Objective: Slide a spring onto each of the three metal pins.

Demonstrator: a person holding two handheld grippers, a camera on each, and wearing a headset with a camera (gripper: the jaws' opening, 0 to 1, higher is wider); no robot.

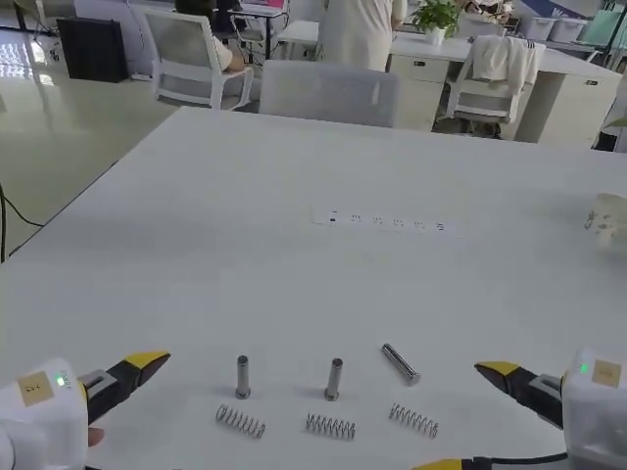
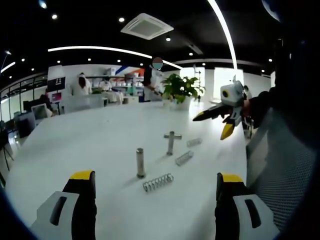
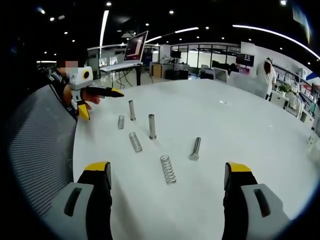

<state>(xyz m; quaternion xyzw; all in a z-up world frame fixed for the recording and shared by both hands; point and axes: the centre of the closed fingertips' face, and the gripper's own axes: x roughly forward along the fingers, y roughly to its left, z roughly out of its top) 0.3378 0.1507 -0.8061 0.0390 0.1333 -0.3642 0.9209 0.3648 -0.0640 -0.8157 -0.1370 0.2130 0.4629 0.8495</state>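
Left tongs (image 2: 156, 176) and right tongs (image 3: 168, 167) are both spread and empty. The left spring (image 2: 158, 182) lies flat on the worktop (image 1: 294, 245) at the left tongs' 12 o'clock, its long axis crosswise to the jaws, beside the upright left pin (image 1: 242, 377). The right spring (image 3: 168, 169) lies lengthwise at the right tongs' 12 o'clock. The right pin (image 3: 195, 149) lies toppled.

I'm looking into an open-plan office. Beyond the large white worktable (image 1: 323, 196) stand white-framed swivel chairs with grey backs (image 1: 186, 44) on a glossy pale floor (image 1: 59, 127), and white desks with panel fronts (image 1: 563, 103), with a leafy green potted plant (image 1: 436, 15) on 1 of them. The left gripper view gives me a square ceiling air-conditioning vent (image 2: 146, 26) and long curved white light strips (image 2: 100, 49). The right gripper view gives me a tilted flat computer monitor (image 3: 136, 46) on a desk.
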